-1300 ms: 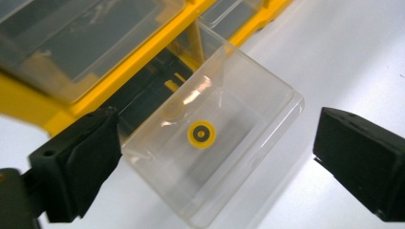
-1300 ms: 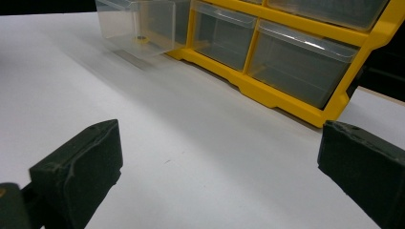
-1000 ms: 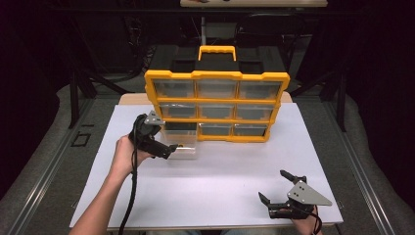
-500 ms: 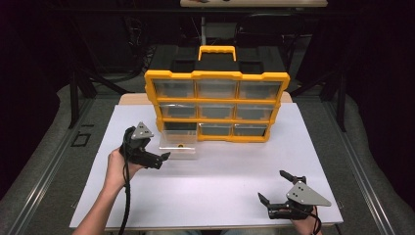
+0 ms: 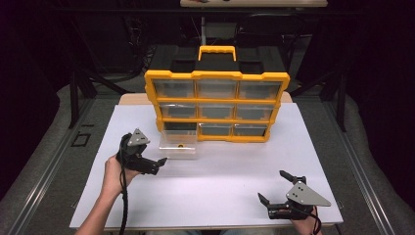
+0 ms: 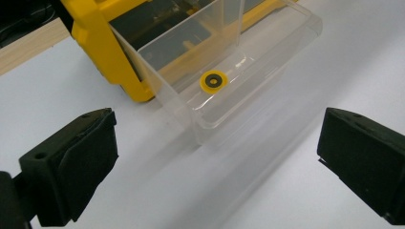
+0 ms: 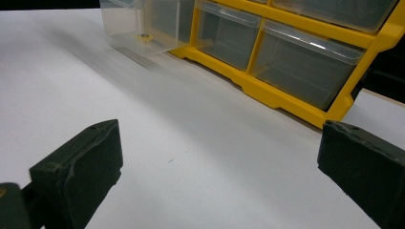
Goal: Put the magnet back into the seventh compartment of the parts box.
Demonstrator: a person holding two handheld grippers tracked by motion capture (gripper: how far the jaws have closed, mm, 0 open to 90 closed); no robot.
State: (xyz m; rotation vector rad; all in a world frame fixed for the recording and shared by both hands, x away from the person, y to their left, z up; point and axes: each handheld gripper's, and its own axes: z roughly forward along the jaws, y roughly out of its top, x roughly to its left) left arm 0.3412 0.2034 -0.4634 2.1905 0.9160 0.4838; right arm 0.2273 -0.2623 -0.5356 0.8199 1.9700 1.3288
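On the white table sheet (image 5: pixel 215 176), yellow plastic organiser with clear drawers (image 5: pixel 216 105) at the back, its clear bottom-left drawer (image 5: pixel 178 143) pulled out, your left gripper (image 5: pixel 155 164) just beside it, jaws spread, your right gripper (image 5: pixel 275 187) well apart, jaws spread, small yellow ring washer (image 6: pixel 213 80) inside the drawer

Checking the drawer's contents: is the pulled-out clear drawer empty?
No, a small yellow ring lies on the floor of the clear drawer, seen between the open left tongs.

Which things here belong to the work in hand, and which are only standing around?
In the work:
- left gripper, open
- clear drawer, pulled out
- yellow ring inside it
- yellow organizer

Standing by:
- right gripper, open, at the near edge
- white table
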